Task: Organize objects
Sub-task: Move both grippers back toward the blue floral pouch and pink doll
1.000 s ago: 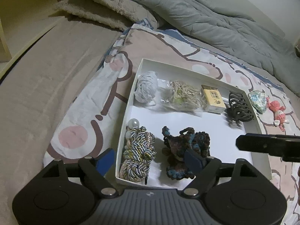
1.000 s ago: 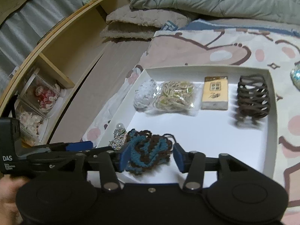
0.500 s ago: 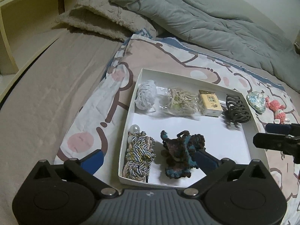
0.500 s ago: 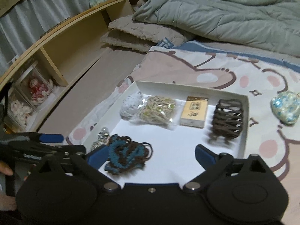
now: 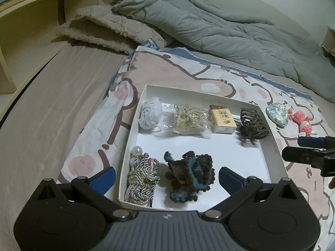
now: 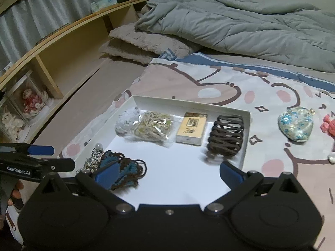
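A white tray lies on the bed. In it are a white scrunchie, a bag of cords, a tan box, a dark claw clip, a twisted rope and a brown-blue crochet scrunchie. Right of the tray lie a floral pouch and a pink crochet toy. My left gripper is open and empty over the tray's near edge. My right gripper is open and empty above the tray.
A patterned sheet lies under the tray. A grey duvet and a fuzzy folded blanket lie at the back. A wooden shelf with clear boxes stands at the left.
My right gripper let go of the brown-blue scrunchie in the tray, opened wide and pulled back and up. My left gripper also drew back from the tray.
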{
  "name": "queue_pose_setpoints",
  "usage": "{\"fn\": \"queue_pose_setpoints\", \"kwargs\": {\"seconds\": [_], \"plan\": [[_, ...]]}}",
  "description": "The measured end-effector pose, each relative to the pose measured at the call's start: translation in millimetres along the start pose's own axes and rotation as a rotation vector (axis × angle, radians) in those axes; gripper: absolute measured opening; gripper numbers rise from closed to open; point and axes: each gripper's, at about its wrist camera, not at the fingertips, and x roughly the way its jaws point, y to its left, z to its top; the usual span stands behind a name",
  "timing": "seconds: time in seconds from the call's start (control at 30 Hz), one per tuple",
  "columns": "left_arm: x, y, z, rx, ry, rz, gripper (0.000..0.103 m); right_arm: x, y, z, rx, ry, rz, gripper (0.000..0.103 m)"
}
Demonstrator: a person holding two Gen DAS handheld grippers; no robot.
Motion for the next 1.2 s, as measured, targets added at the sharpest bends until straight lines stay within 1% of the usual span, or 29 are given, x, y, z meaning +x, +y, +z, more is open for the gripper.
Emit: {"fn": "queue_pose_setpoints", "kwargs": {"seconds": [0.37, 0.63, 1.2], "plan": [[7, -32, 16, 0.039, -0.012, -0.017, 0.103, -17, -32, 5, 0.028, -0.027, -0.049, 0.103], [18, -68, 34, 0.075, -0.02, -0.048, 0.103, -30, -61, 4, 0.036, -0.045, -0.101, 0.103], [47, -149, 63, 0.148, -0.032, -0.119, 0.103, -63, -145, 4, 0.136, -0.103, -0.211, 0.103]]}}
